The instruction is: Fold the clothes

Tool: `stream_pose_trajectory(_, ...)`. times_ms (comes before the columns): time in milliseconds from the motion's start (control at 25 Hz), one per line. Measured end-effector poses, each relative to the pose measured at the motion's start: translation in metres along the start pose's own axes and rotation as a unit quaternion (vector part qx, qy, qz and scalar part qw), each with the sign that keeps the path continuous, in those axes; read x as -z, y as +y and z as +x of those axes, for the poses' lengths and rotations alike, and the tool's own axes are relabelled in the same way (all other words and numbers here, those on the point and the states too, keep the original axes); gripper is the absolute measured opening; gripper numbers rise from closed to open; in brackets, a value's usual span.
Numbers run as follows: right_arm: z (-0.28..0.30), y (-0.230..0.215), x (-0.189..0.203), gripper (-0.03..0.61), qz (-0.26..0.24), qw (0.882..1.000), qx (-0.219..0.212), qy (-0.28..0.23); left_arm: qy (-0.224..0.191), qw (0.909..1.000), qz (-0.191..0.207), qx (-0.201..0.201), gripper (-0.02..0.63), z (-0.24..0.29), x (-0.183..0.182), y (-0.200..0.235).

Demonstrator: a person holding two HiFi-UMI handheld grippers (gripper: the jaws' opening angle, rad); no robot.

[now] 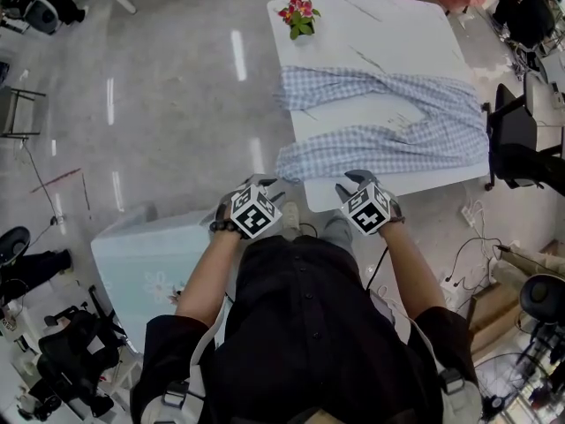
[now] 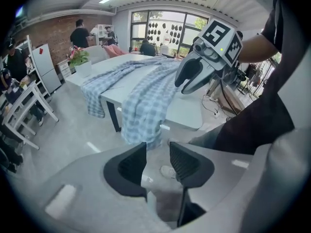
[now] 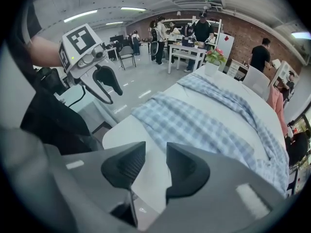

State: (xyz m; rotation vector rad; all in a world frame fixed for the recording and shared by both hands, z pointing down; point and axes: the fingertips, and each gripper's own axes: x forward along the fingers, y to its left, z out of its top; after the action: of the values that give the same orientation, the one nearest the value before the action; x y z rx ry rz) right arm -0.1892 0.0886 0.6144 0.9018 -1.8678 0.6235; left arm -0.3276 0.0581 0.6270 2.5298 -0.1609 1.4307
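Left gripper (image 1: pixel 262 184) and right gripper (image 1: pixel 353 180), held close before the person's waist, both stand with jaws apart and nothing between them. The checked garment (image 1: pixel 388 122) lies spread across the white table (image 1: pixel 397 25) just beyond, two ends hanging over its left edge.

No legible text, label or number anywhere

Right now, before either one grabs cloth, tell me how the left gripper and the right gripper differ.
The left gripper hangs off the table's left corner, over floor, beside the checked garment's hanging end; the right gripper sits over the table's near edge. Between its jaws the left gripper shows floor and a shoe; the right gripper shows bare tabletop. Both are open, empty and angled down.
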Motion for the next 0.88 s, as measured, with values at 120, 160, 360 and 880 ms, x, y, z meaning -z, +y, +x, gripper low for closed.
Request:
stream_pose_trajectory(120, -0.004, -0.003, 0.003, 0.137, -0.01, 1.0, -0.007, 0.001, 0.001, 1.0, -0.006, 0.003, 0.149, 0.008, -0.005, -0.011)
stream_pose_trajectory(160, -0.005, -0.004, 0.003, 0.137, -0.015, 1.0, -0.01, 0.001, 0.002, 0.9999, -0.01, 0.003, 0.149, 0.01, -0.007, -0.013)
stream_pose_trajectory(360, -0.002, -0.008, 0.004, 0.137, -0.043, 0.999, -0.029, 0.001, -0.003, 0.9996, -0.029, -0.003, 0.139, 0.02, -0.014, -0.021)
stream_pose_trajectory(880, 0.024, 0.001, -0.015, 0.097, -0.079, 0.995, -0.064, 0.005, -0.015, 0.9974, -0.07, -0.009, 0.115, 0.042, -0.012, -0.025)
